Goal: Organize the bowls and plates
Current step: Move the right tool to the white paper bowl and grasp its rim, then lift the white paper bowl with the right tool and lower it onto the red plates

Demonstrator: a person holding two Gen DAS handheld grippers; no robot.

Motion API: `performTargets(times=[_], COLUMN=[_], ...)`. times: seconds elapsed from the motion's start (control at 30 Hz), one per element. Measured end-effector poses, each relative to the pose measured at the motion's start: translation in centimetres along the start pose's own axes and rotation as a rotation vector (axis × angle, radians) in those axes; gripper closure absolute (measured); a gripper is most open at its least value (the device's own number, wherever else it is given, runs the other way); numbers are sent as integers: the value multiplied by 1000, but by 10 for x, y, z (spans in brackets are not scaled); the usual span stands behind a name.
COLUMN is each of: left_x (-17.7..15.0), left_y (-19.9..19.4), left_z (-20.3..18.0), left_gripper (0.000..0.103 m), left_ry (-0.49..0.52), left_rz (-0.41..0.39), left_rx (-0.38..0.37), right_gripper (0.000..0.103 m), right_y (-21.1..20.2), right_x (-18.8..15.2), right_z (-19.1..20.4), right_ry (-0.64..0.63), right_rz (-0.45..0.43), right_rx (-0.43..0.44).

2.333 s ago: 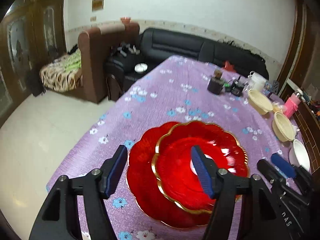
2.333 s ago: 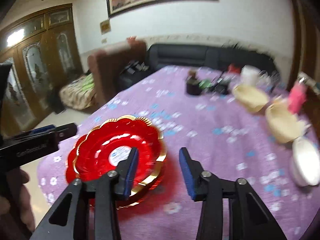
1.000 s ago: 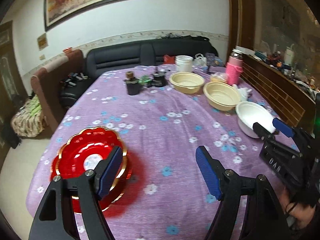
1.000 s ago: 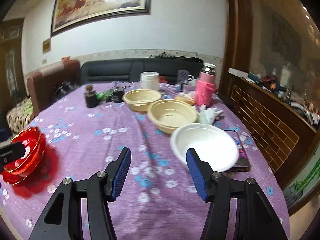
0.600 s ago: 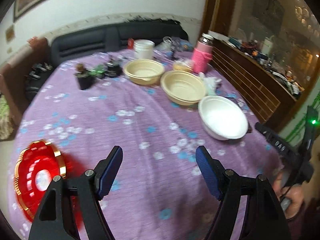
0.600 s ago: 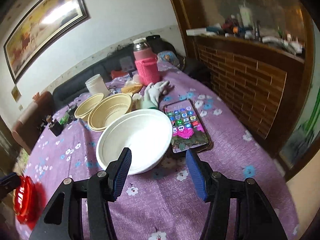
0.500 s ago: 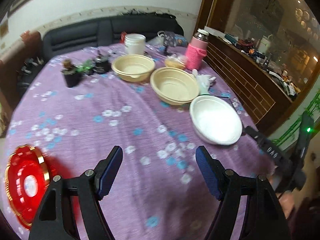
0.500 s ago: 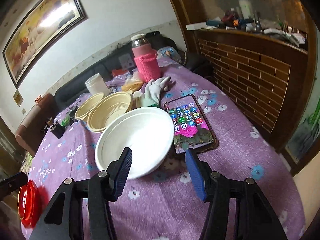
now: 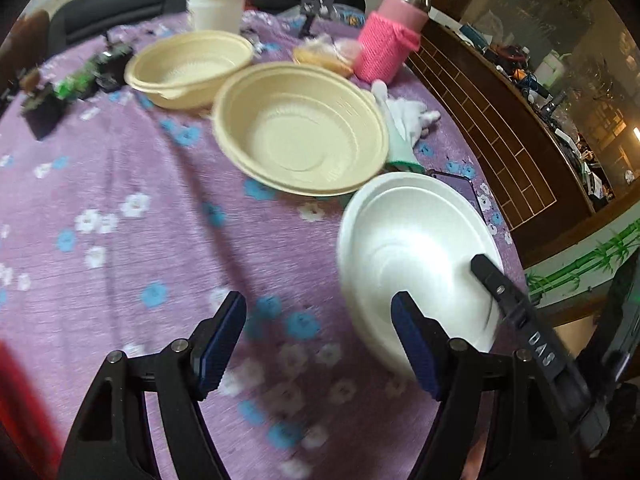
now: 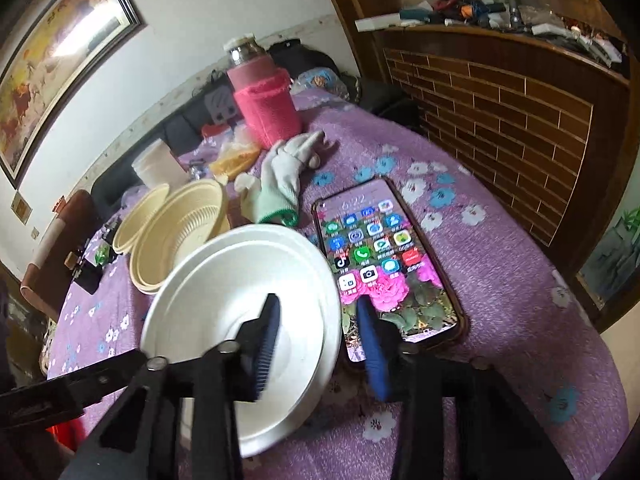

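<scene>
A white bowl [image 9: 412, 236] [image 10: 224, 292] sits at the near right of the purple flowered table. My right gripper [image 10: 316, 320] straddles its right rim, left finger inside the bowl, right finger outside; the jaws are still apart. It shows in the left wrist view as a black finger [image 9: 496, 280] over the bowl. My left gripper [image 9: 318, 324] is open and empty just left of the white bowl. Two cream bowls [image 9: 300, 128] [image 9: 188, 68] stand behind it. The red plates show only as a red sliver [image 9: 16, 400] at the far left.
A lit phone [image 10: 384, 264] lies right beside the white bowl. A grey glove [image 10: 284, 172], a pink-sleeved flask [image 10: 264, 100] [image 9: 392, 44], a white tub [image 9: 216, 0] and small dark items [image 9: 72, 80] stand behind. The table edge and a brick-patterned counter [image 10: 520, 120] lie to the right.
Both grippers swung from the red plates to the white bowl and moved closer. The right gripper has narrowed and come down over the bowl's right rim.
</scene>
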State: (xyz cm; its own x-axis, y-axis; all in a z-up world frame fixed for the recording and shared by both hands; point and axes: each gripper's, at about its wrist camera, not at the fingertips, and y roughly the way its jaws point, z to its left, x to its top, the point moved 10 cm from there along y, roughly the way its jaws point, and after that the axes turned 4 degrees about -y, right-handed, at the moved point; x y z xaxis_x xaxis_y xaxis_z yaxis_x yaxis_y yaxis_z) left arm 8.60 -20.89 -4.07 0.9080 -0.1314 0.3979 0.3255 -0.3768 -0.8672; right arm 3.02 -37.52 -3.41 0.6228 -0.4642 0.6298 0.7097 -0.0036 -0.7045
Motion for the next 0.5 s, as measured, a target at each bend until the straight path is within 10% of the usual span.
performTargets(times=[0.23,0.5], left_x=[-8,-14], left_y=[33,-2], left_z=[-17,-15], left_gripper=[80,83], left_ry=[29,120], left_rz=[105,18], left_rx=[-39,-5], right_gripper=[90,90], right_y=[13,-10], right_x=[-9,-14], right_z=[8,30], right_ry=[-32,-95], right_rz=[41,10], right_rx=[29,55])
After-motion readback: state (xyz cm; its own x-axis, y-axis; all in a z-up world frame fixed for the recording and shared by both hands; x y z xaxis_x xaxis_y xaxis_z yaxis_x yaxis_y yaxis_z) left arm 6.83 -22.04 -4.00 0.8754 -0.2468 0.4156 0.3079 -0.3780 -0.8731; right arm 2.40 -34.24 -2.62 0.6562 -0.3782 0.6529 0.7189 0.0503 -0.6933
